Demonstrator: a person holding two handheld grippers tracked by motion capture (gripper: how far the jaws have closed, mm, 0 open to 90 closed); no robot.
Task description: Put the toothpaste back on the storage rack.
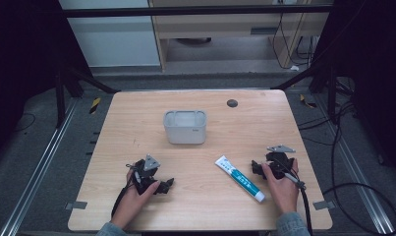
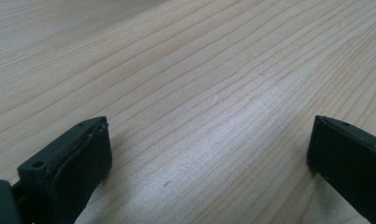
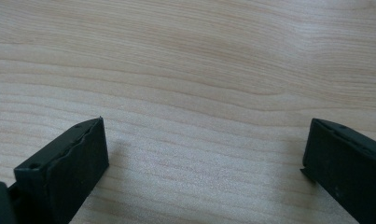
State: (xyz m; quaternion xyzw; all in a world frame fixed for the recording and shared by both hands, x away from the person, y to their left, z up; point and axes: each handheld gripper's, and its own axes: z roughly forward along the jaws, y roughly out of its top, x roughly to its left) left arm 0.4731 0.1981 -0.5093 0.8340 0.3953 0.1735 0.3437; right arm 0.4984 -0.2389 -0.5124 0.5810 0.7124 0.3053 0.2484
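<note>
The toothpaste tube point(image 1: 240, 179) lies flat on the worktop point(image 1: 136, 123), just beside the right gripper point(image 1: 257, 168). Both grippers' fingers are spread, empty. The tube should be pinched across its middle.

The high view looks forward and down from above the near edge, taking in the whole worktop point(image 1: 136, 113) mid-frame. Both gripper views sit low, close over its wood grain, the surface all three share.
</note>
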